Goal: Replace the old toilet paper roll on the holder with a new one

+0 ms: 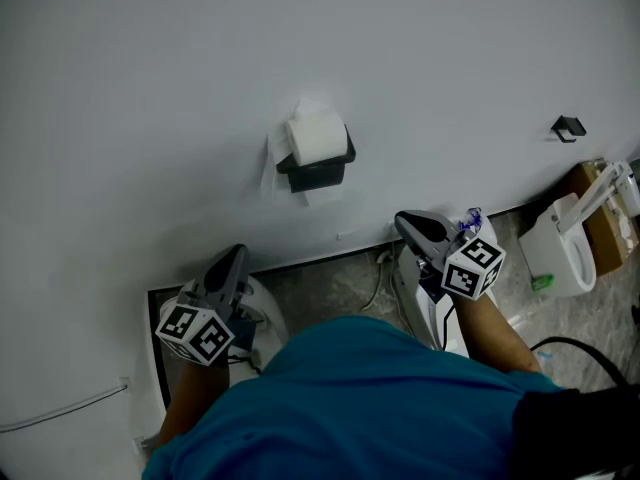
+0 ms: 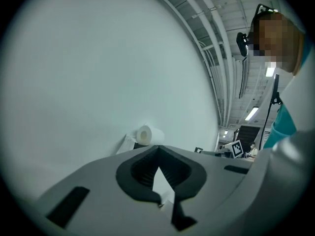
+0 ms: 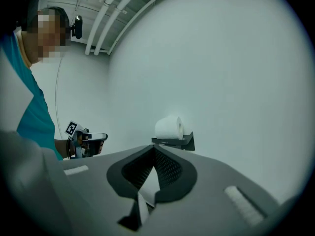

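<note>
A white toilet paper roll (image 1: 317, 136) sits on top of a black wall holder (image 1: 318, 172), with a loose sheet hanging to its left. My left gripper (image 1: 236, 253) is below and left of the holder, well short of the wall. Its jaws are shut with nothing between them. My right gripper (image 1: 403, 220) is below and right of the holder, also shut and empty. In the left gripper view the roll (image 2: 146, 134) shows just above the shut jaw tips (image 2: 157, 147). The right gripper view has the roll (image 3: 169, 127) and holder (image 3: 175, 141) ahead of the shut tips (image 3: 153, 147), and the left gripper (image 3: 84, 143) at the left.
A plain white wall fills most of the head view. A small black hook (image 1: 568, 128) is fixed to it at the right. On the floor stand a white rounded object (image 1: 265, 318), a white plastic container (image 1: 558, 250) and a cardboard box (image 1: 603, 220). A black cable (image 1: 576, 346) lies at the lower right.
</note>
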### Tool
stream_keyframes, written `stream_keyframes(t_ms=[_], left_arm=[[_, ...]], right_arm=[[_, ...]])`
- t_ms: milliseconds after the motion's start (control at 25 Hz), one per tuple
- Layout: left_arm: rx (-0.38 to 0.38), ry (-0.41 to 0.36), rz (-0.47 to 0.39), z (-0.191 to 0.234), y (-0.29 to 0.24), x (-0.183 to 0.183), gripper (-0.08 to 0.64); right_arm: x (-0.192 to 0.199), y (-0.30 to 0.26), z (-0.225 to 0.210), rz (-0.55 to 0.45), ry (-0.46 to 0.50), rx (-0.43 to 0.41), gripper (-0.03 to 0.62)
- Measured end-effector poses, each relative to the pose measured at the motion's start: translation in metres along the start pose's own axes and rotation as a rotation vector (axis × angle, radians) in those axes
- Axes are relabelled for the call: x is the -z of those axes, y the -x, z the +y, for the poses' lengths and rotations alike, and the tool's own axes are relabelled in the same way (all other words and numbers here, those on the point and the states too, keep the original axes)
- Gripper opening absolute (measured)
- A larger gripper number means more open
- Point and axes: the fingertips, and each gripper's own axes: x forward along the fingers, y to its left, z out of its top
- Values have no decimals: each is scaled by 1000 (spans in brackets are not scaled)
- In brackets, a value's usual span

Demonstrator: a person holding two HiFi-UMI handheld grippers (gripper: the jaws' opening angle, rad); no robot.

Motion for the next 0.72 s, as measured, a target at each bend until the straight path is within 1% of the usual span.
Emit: stream_keyframes(t_ms=[80, 200, 360, 440, 640, 720], left_arm=[[-1, -2, 10, 4, -13, 1, 8], [-15, -28, 16, 5, -35, 4, 8], [-57, -85, 0, -5, -71, 4, 8], [-97, -108, -15, -13, -92, 2, 8], [-235, -127, -47, -30, -136, 1, 8], [-282, -133, -54, -33, -152, -1, 8]], right_arm=[[2, -5, -13, 4, -7, 5, -2], [3, -10, -37, -2, -18, -9, -2], [-2, -15, -77, -10, -26, -79, -2], [-5, -19, -103, -5, -26, -125, -2], [-15, -25, -168, 21, -36, -240, -2], [-19, -28, -192, 23, -43, -269, -2]])
